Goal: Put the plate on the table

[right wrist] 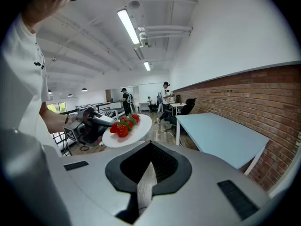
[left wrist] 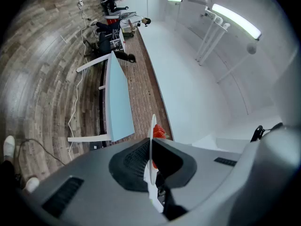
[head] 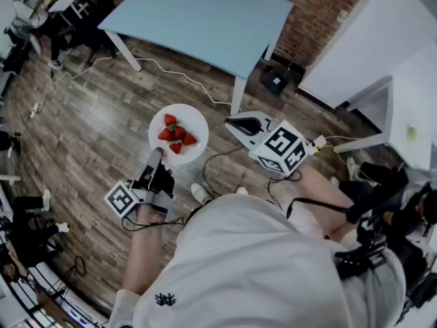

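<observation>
A white plate (head: 193, 124) with several strawberries (head: 176, 134) hangs level above the wooden floor, short of the light blue table (head: 205, 19). My left gripper (head: 156, 156) is shut on the plate's near rim. In the left gripper view the plate (left wrist: 151, 166) shows edge-on between the jaws of the left gripper (left wrist: 151, 147), with a strawberry (left wrist: 159, 132) beyond. My right gripper (head: 231, 123) is right of the plate, shut and holding nothing. The right gripper view shows the right gripper (right wrist: 149, 166), plate (right wrist: 136, 131), left gripper (right wrist: 91, 121) and table (right wrist: 221, 135).
A white desk (head: 382, 53) stands at the right. A black box (head: 276, 82) and a white cable (head: 171, 70) lie on the floor by the blue table's legs. People and chairs (head: 27, 12) are at the far left. My white shoe (head: 199, 193) is below the plate.
</observation>
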Tool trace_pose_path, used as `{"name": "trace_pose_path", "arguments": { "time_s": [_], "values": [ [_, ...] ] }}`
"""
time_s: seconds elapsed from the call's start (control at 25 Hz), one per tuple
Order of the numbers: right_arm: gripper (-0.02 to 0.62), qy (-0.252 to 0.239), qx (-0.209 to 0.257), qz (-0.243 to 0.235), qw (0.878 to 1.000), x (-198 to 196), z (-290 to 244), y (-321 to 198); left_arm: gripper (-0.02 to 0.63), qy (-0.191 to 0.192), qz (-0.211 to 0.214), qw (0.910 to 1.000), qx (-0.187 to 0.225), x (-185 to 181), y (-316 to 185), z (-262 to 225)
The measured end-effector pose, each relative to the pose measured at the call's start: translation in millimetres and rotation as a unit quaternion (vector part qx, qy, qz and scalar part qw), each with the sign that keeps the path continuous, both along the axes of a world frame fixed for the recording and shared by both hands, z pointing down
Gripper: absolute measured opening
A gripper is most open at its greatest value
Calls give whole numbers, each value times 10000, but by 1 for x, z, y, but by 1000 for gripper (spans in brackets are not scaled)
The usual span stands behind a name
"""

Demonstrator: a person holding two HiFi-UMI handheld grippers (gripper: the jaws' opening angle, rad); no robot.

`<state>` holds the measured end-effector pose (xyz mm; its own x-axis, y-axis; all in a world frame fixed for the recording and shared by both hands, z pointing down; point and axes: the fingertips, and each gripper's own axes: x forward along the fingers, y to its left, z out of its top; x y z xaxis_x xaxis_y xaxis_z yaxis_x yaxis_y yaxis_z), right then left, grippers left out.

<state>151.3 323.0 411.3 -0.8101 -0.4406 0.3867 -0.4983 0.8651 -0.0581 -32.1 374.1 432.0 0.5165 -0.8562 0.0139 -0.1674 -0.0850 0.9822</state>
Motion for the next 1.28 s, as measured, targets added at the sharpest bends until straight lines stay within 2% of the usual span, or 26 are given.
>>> {"name": "trace_pose_path", "arguments": {
  "time_s": [0.16,0.32,0.64,0.88,1.28],
  "values": [
    [8,-176,-167,-227,9994,30,10,9,14,-72,-286,9996,50,37,6,1],
    [8,-213,-282,-217,9991,64,22,24,14,-105,-312,9995,-34,67,18,9],
    [9,-391,-285,-270,9985,90,29,35,14,-143,-354,9992,-82,89,25,11],
    [9,-446,-358,-301,9979,84,36,36,14,-205,-342,9991,-108,93,26,10],
    [9,-464,-262,-200,9984,55,27,25,14,-215,-207,9995,83,63,11,11]
  ]
}}
